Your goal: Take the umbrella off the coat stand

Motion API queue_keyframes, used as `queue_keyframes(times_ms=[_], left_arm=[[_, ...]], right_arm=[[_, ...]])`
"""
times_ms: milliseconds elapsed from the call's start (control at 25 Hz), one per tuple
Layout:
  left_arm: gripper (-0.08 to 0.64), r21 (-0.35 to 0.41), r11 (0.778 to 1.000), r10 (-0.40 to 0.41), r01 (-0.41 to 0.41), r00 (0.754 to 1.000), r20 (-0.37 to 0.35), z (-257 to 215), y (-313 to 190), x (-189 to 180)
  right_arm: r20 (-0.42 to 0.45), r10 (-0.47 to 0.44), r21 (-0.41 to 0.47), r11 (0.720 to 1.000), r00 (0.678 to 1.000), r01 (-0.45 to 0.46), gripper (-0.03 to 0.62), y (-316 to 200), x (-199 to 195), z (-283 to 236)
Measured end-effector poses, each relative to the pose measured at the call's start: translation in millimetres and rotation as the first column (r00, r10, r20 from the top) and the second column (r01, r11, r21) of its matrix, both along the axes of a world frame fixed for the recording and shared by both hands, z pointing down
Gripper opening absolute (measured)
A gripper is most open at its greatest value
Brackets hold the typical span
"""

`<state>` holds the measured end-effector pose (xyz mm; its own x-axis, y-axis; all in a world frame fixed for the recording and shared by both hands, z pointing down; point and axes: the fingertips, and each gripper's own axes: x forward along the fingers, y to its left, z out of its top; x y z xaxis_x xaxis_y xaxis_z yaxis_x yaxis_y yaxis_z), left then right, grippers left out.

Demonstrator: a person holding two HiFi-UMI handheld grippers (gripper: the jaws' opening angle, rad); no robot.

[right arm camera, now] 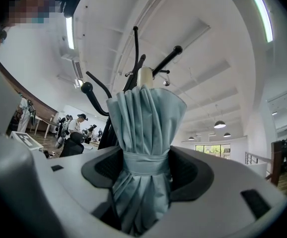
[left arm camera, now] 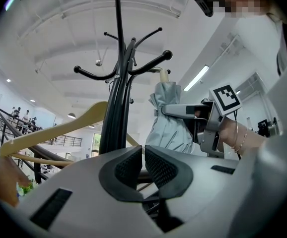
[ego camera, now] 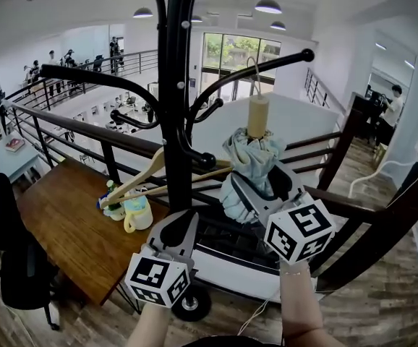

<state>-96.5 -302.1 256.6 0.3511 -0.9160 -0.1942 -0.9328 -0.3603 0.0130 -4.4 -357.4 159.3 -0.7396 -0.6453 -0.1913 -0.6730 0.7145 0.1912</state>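
A black coat stand (ego camera: 174, 85) rises in front of me. A folded pale-blue umbrella (ego camera: 251, 157) with a tan handle (ego camera: 257, 116) hangs upright by a thin strap from the stand's right arm. My right gripper (ego camera: 256, 197) is shut on the umbrella's (right arm camera: 143, 133) banded lower part, with the fabric filling the space between the jaws (right arm camera: 144, 170). My left gripper (ego camera: 184, 223) is low by the pole, shut with nothing between its pads (left arm camera: 144, 165). From the left gripper view I see the umbrella (left arm camera: 171, 118) to the right of the pole (left arm camera: 117, 108).
A wooden hanger (ego camera: 147, 172) hangs on a lower hook, left of the umbrella. Behind the stand runs a dark railing (ego camera: 64, 121). Below left is a wooden table (ego camera: 71, 230) with a yellow mug (ego camera: 138, 214), and a black chair (ego camera: 6, 259).
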Motion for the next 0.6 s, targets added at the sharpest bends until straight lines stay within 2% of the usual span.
queue_keyframes(times_ms=[400, 600], left_arm=[[0.028, 0.011, 0.999, 0.053, -0.053, 0.999, 0.001, 9.1, -17.0, 7.0], [0.028, 0.000, 0.996, 0.084, -0.084, 0.996, -0.016, 0.0, -22.7, 30.9]], right_arm=[[0.021, 0.083, 0.045, 0.995, 0.996, -0.084, 0.284, -15.7, 21.6, -6.6], [0.034, 0.113, 0.049, 0.992, 0.993, -0.115, 0.284, -20.6, 51.9, -21.8]])
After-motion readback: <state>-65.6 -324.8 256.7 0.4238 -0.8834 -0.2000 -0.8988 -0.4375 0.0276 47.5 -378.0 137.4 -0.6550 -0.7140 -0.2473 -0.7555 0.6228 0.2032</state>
